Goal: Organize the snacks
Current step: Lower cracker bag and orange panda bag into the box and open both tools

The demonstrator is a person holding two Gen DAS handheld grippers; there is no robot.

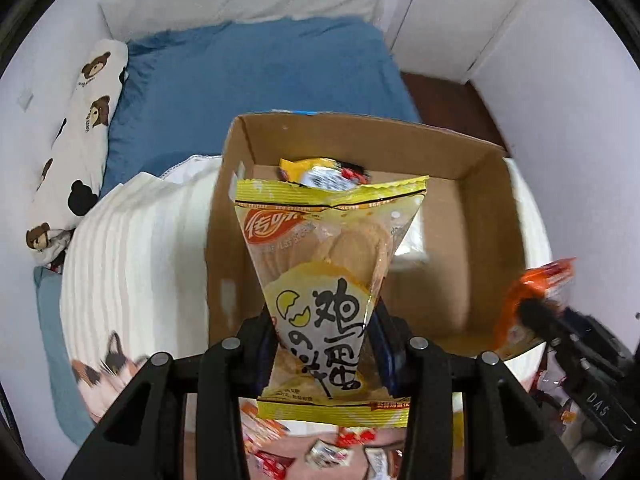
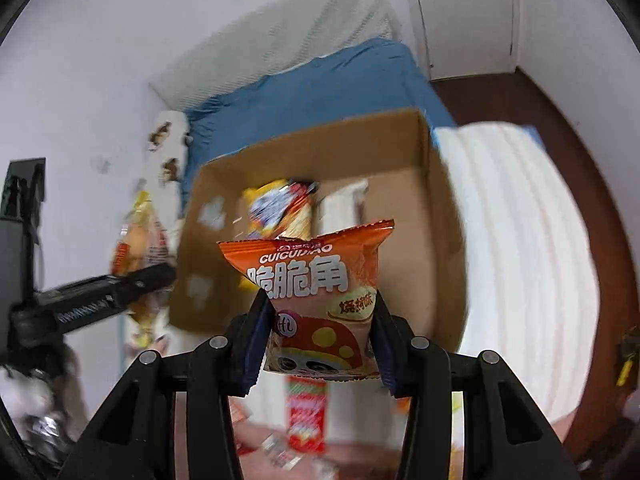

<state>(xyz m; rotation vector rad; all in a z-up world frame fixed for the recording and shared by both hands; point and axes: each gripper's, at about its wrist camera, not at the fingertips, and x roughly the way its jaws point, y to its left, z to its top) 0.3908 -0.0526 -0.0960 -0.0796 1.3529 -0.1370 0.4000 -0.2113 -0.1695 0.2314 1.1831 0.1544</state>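
Both grippers loaded: left gripper (image 1: 324,344) pinches the yellow packet (image 1: 326,280), right gripper (image 2: 322,334) clamps the orange packet (image 2: 316,292), both at the box's (image 1: 400,148) near edge. Best reach past the rim, drop beside the packet inside (image 1: 320,174).

Lighting: even, soft indoor light, source not seen; faint shadows inside the cardboard box (image 1: 360,148). Glare: small highlights on the yellow snack bag (image 1: 328,264). Blur: right wrist view smeared across box and bed (image 2: 320,80). Distortion: strong fisheye bending, black vignette at corners.
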